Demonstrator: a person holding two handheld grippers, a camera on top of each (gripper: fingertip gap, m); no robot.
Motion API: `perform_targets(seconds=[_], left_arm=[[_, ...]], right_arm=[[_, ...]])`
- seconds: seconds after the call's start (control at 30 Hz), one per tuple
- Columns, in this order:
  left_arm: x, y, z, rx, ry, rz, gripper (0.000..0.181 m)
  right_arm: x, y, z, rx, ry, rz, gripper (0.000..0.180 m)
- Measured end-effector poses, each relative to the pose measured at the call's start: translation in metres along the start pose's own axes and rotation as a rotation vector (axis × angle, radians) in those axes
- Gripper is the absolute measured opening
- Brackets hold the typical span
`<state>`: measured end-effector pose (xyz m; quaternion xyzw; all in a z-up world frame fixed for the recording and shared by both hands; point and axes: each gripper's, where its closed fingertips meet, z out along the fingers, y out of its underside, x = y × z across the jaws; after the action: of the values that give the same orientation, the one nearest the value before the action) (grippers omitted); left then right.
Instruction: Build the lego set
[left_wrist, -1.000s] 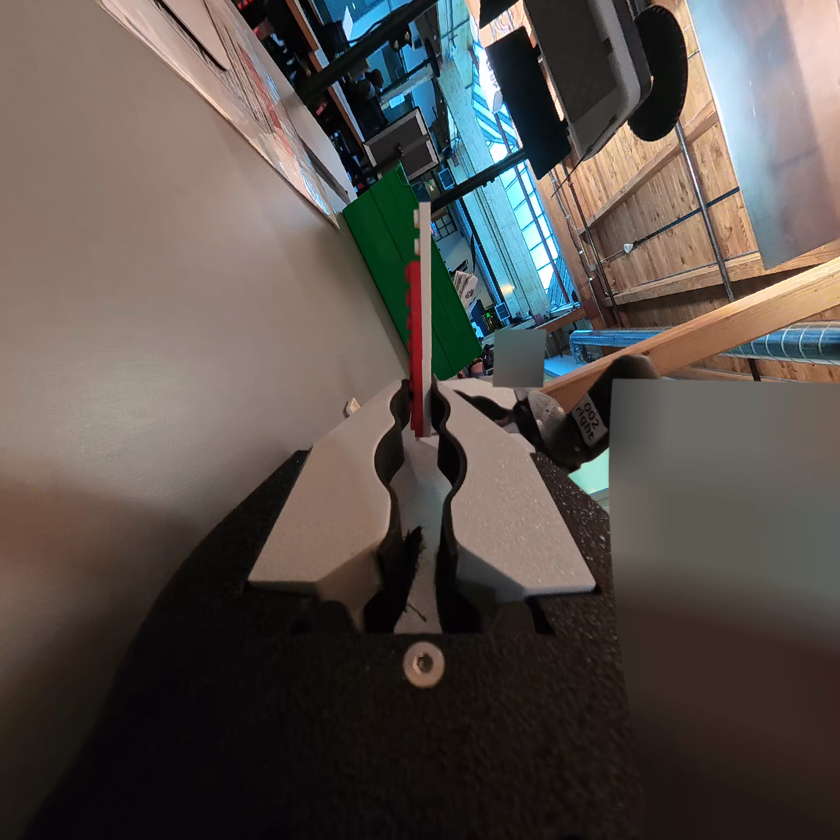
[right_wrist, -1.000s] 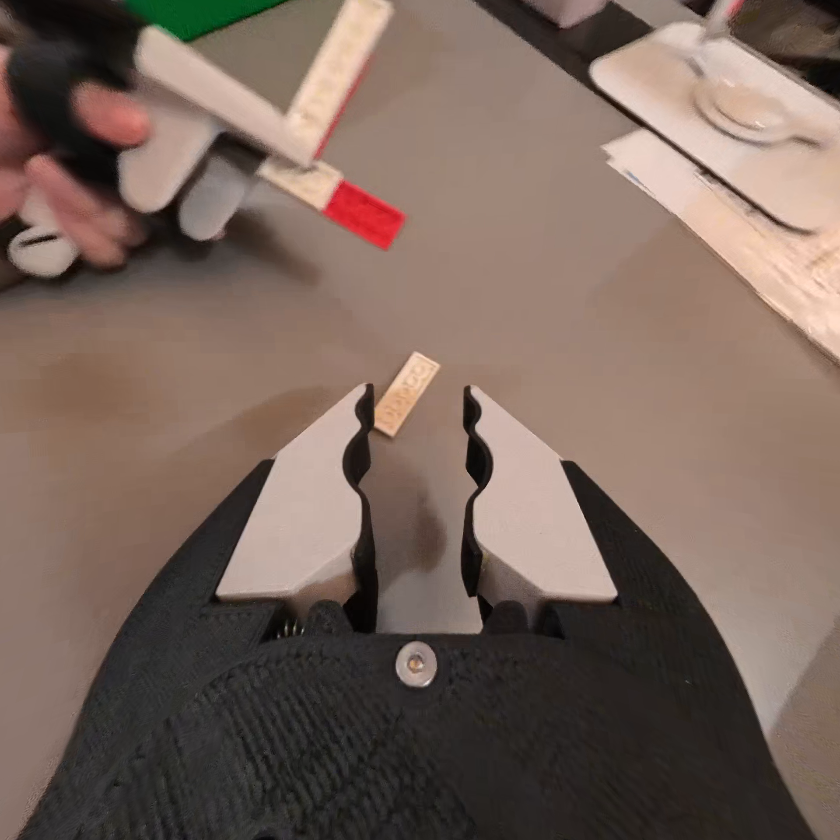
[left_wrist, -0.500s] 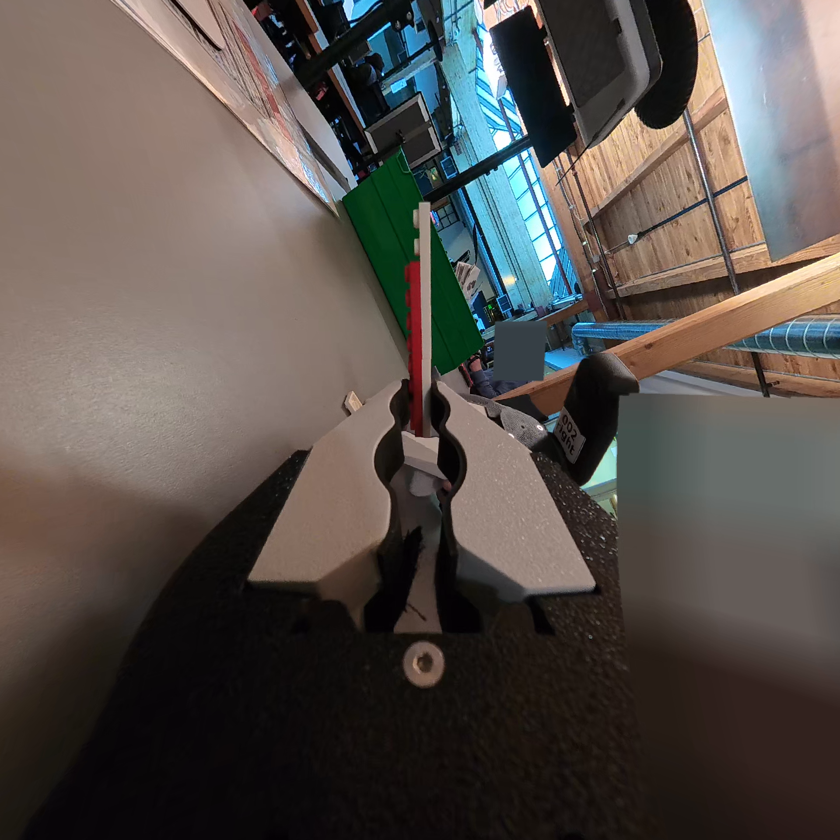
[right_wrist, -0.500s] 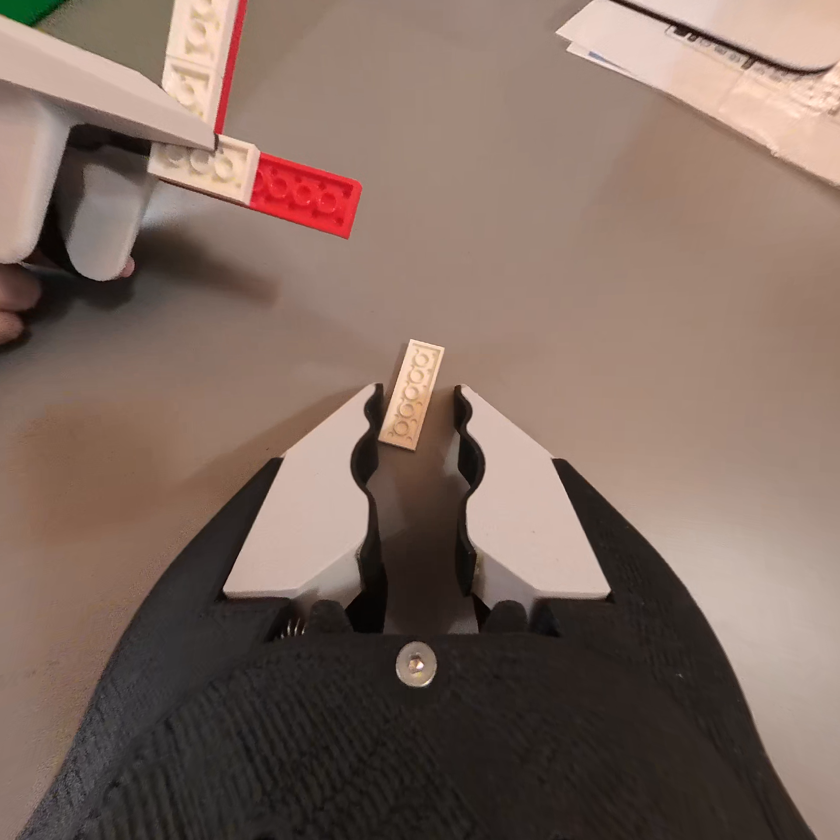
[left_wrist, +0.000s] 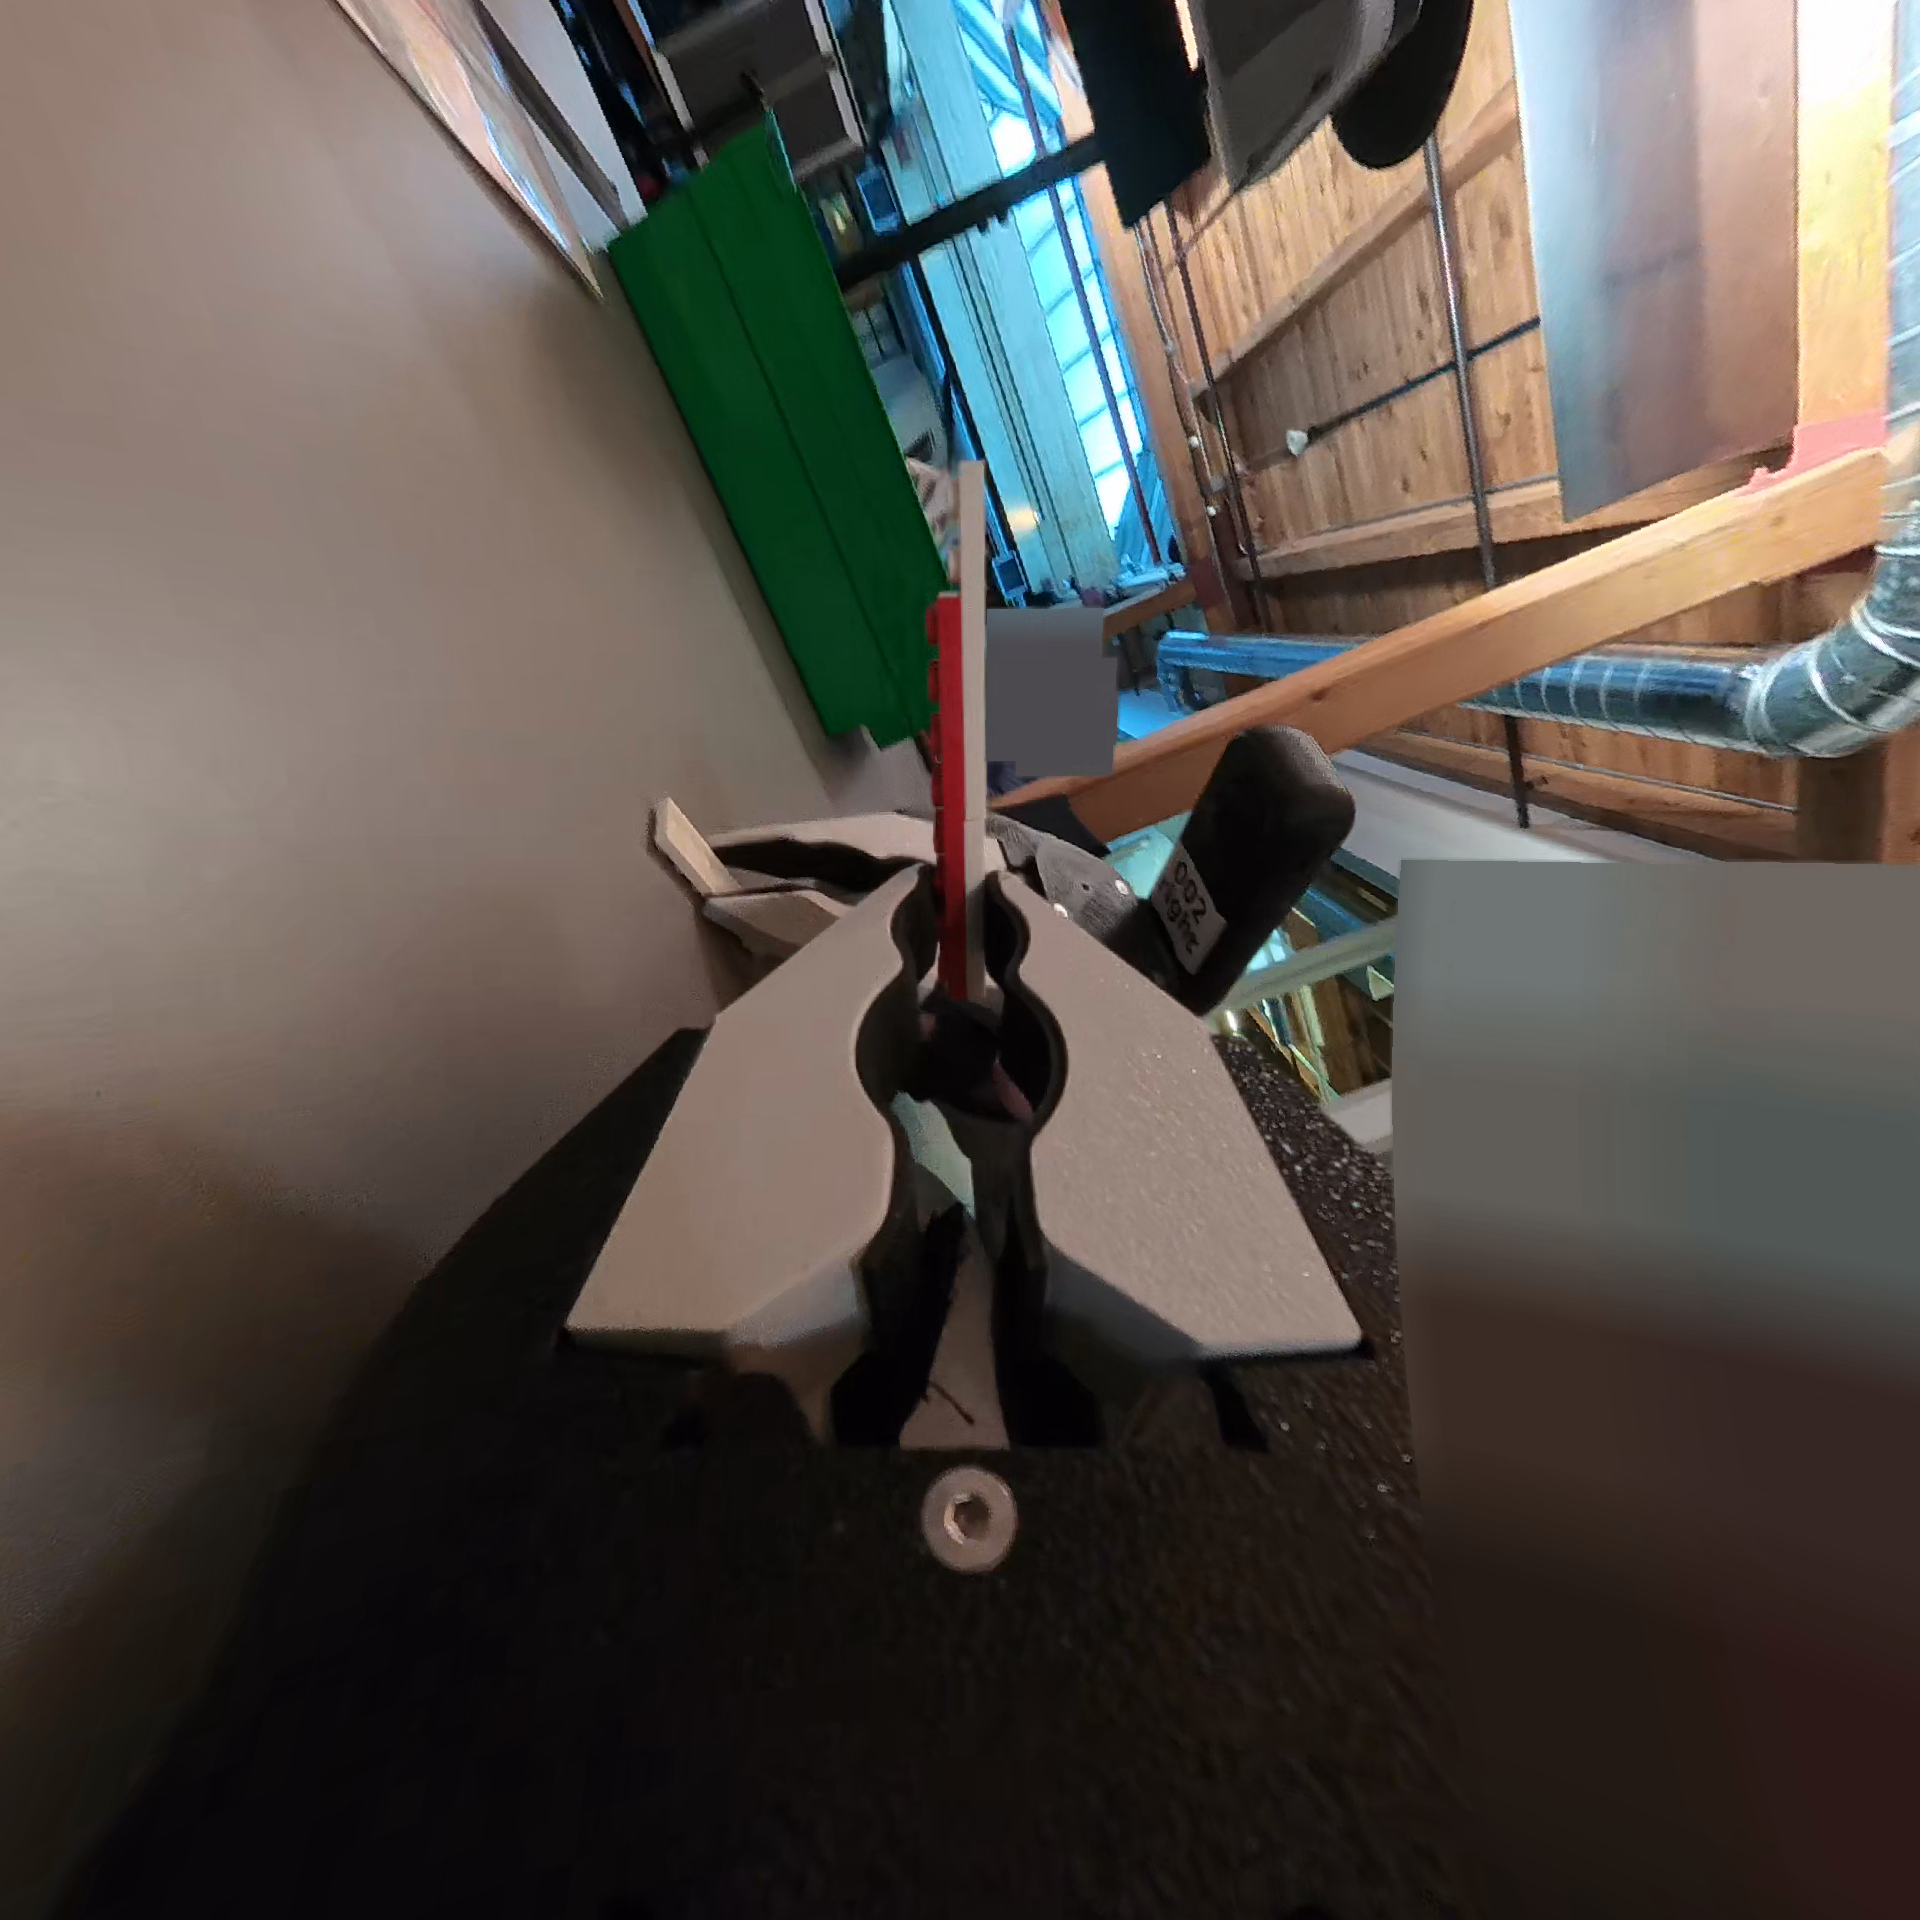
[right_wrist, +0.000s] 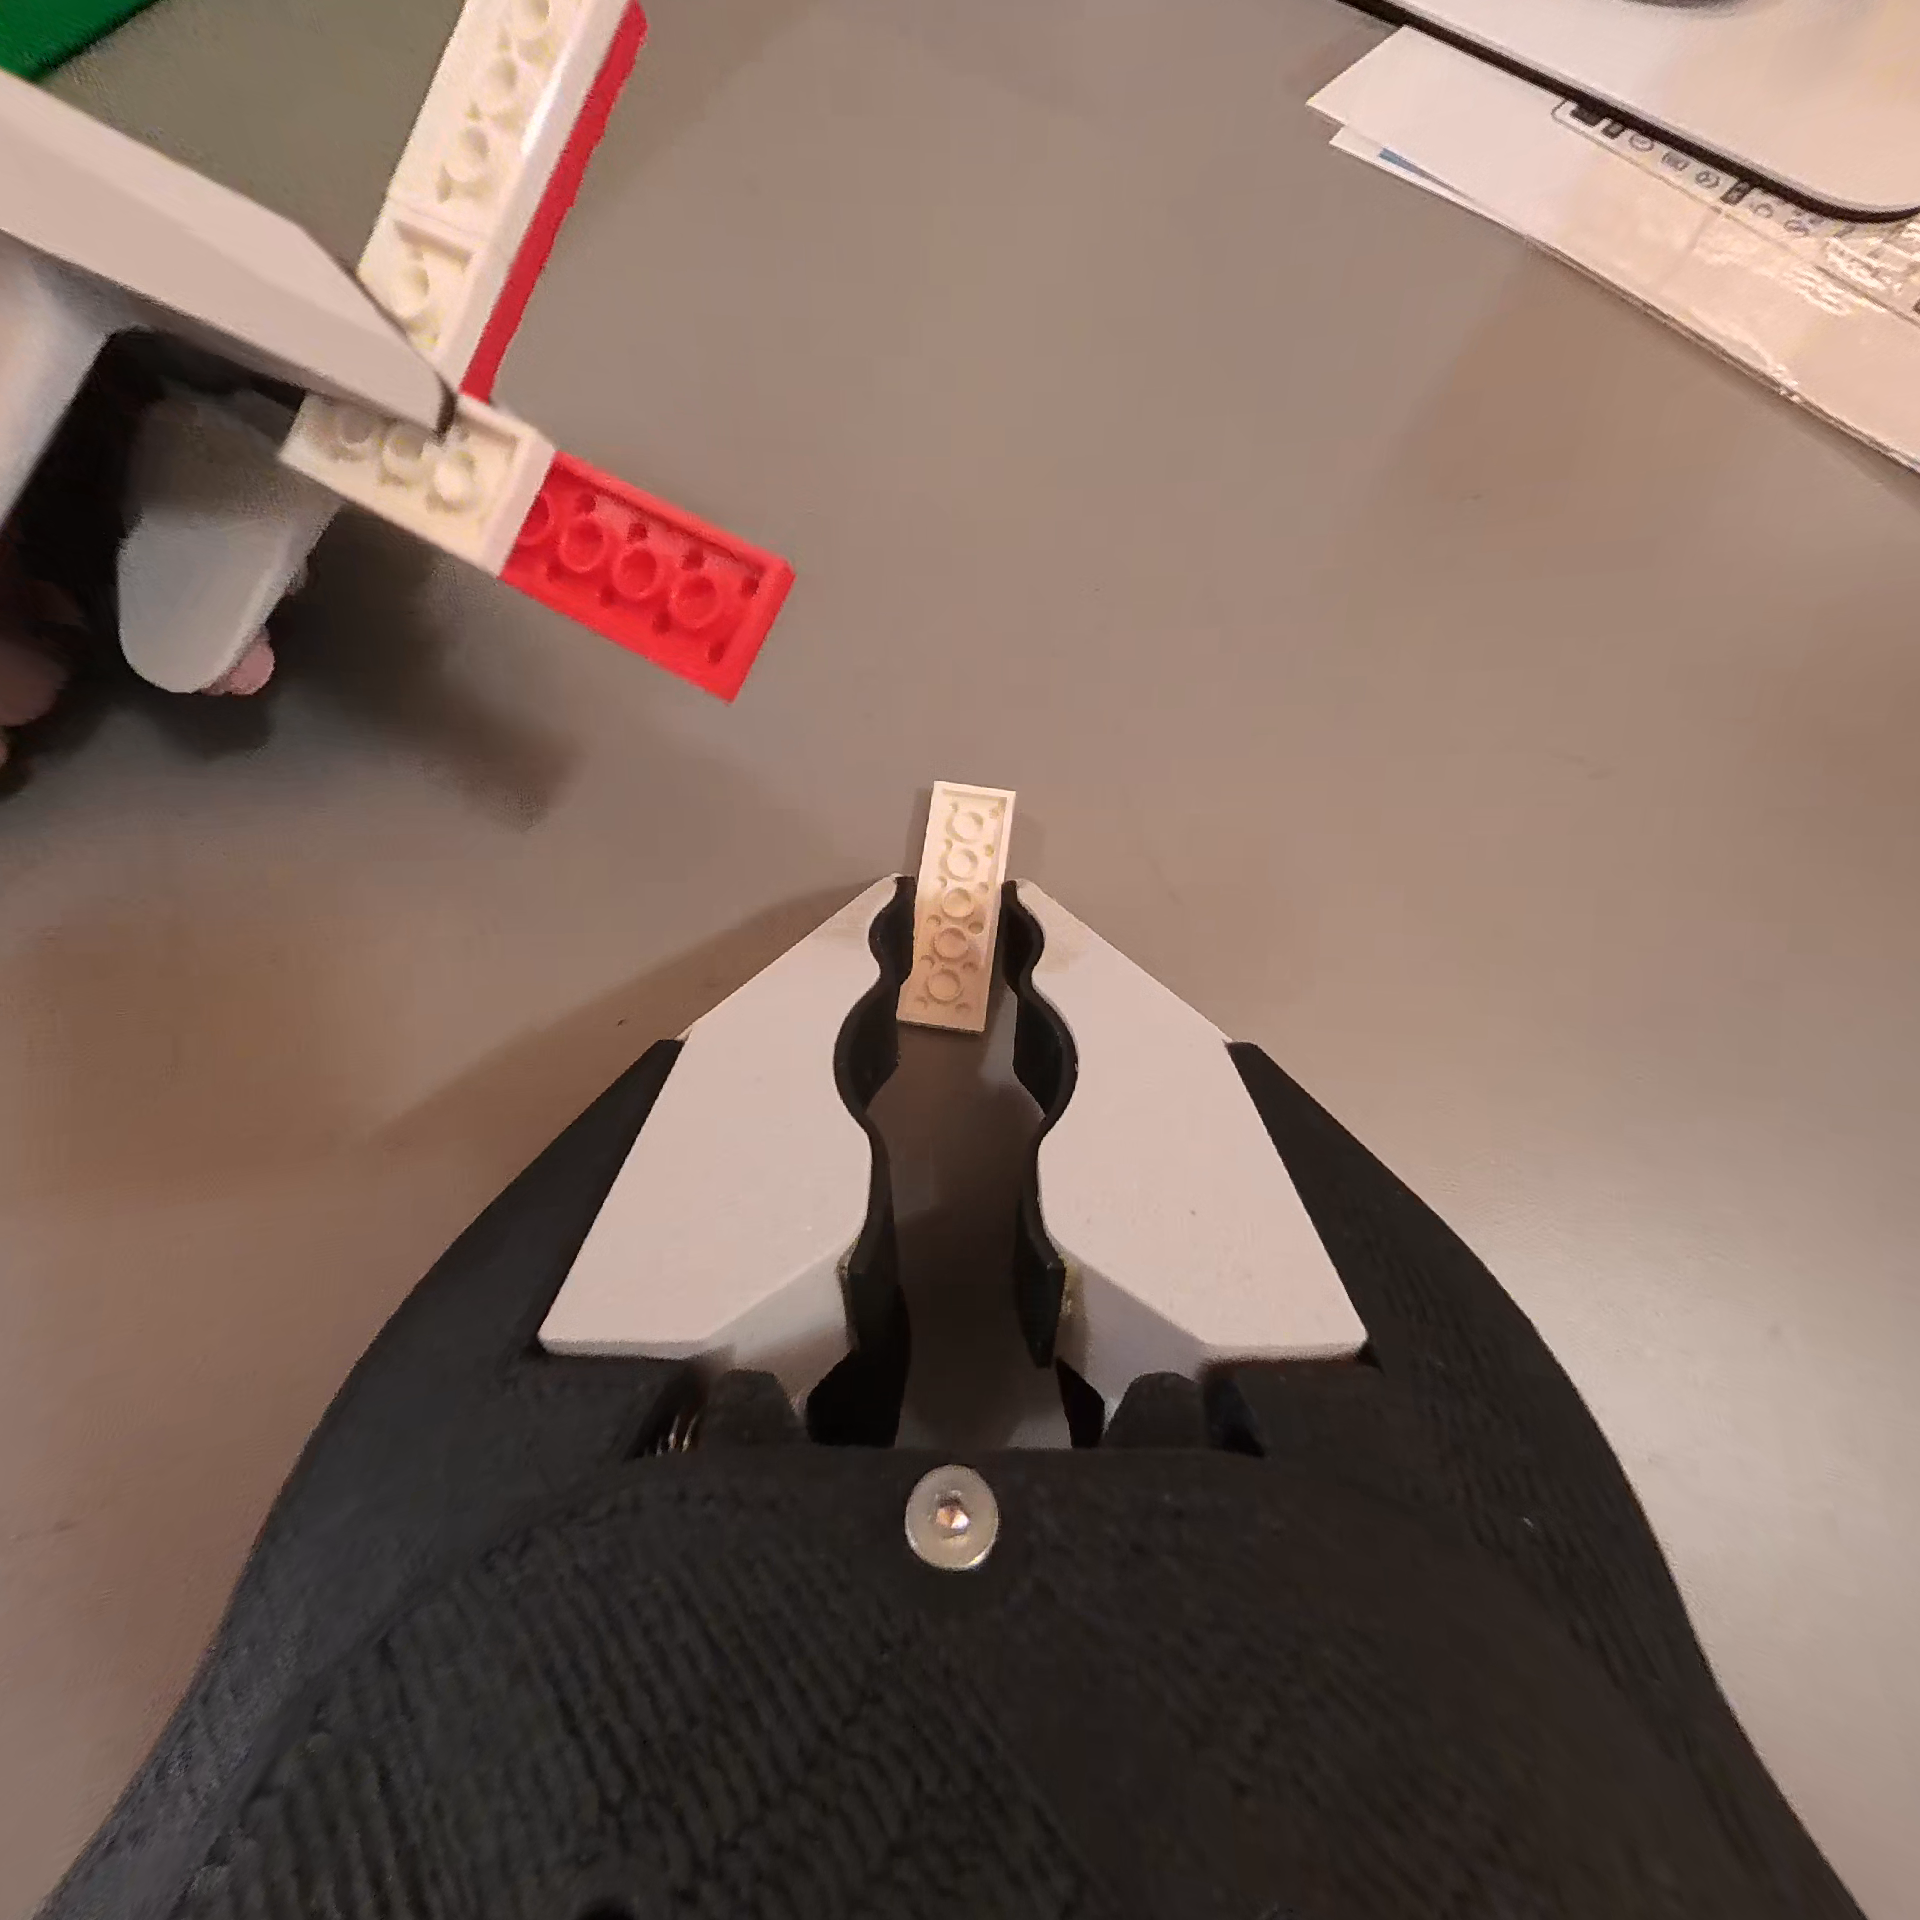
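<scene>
My left gripper (left_wrist: 958, 883) is shut on an L-shaped assembly of red and white plates (left_wrist: 961, 727), held edge-on above the grey table. In the right wrist view the assembly (right_wrist: 644, 582) hangs at upper left, underside showing, in the left gripper's fingers (right_wrist: 208, 281). My right gripper (right_wrist: 958, 888) is low on the table with its tips closed against the long sides of a small cream plate (right_wrist: 961, 831), which lies underside up. In the left wrist view this plate (left_wrist: 681, 842) sticks out of the right gripper's fingers (left_wrist: 769, 914). A green baseplate (left_wrist: 769, 416) lies farther back.
Printed paper sheets and a white tray (right_wrist: 1662, 239) lie at the right wrist view's upper right. A corner of the green baseplate (right_wrist: 42, 31) shows at its top left. The bare grey table (right_wrist: 1247, 623) stretches between them. A person's fingers (right_wrist: 244, 665) hold the left gripper. Some 9 cm of space lies between my two pairs of fingers.
My right gripper moved forward over the cream plate and closed its fingers onto it. The left gripper with the red and white assembly came closer to the right gripper.
</scene>
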<state>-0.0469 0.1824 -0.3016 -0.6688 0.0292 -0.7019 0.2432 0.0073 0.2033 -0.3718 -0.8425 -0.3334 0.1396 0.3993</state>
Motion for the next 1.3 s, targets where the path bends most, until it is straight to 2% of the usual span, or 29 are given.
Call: perform_targets(seconds=[0.23,0.4,0.57,0.9,1.3], left_arm=[[-0.003,0.006,0.002,-0.039,-0.021,-0.006,0.006],[-0.007,0.008,0.003,-0.048,-0.052,0.005,0.005],[-0.008,0.007,0.003,-0.042,-0.056,0.006,0.006],[-0.007,0.008,0.003,-0.046,-0.045,-0.002,0.006],[-0.004,0.009,0.004,-0.057,-0.019,-0.018,0.006]], right_arm=[[0.005,0.001,-0.004,0.01,0.021,-0.047,0.014],[0.014,-0.006,-0.019,0.089,0.014,-0.033,0.014],[0.01,-0.026,-0.043,0.18,-0.078,-0.059,0.014],[-0.018,-0.058,-0.071,0.218,-0.269,-0.335,0.014],[-0.034,-0.048,-0.071,0.063,-0.424,-0.704,0.014]])
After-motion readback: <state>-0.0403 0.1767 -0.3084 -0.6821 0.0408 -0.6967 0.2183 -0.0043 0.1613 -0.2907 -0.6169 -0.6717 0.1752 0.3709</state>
